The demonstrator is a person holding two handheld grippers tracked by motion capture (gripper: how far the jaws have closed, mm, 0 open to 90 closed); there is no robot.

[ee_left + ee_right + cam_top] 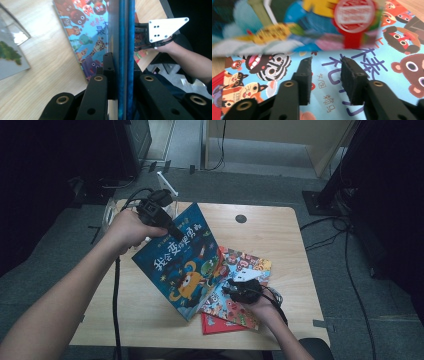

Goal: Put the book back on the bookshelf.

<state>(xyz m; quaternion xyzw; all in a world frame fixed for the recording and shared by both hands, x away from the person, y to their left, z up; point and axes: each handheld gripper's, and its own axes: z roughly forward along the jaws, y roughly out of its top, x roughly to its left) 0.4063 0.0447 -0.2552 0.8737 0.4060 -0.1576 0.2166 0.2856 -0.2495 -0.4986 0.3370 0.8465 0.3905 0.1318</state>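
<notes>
Left tool (172, 231) clamped on the blue picture book's (182, 265) top edge, tilting it up, while right tool (324, 75) gapes empty over the animal book (372, 70).

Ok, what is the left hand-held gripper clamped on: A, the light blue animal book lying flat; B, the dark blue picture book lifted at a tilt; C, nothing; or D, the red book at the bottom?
B: the left hand-held gripper has its jaws pressed on both sides of the dark blue picture book.
</notes>
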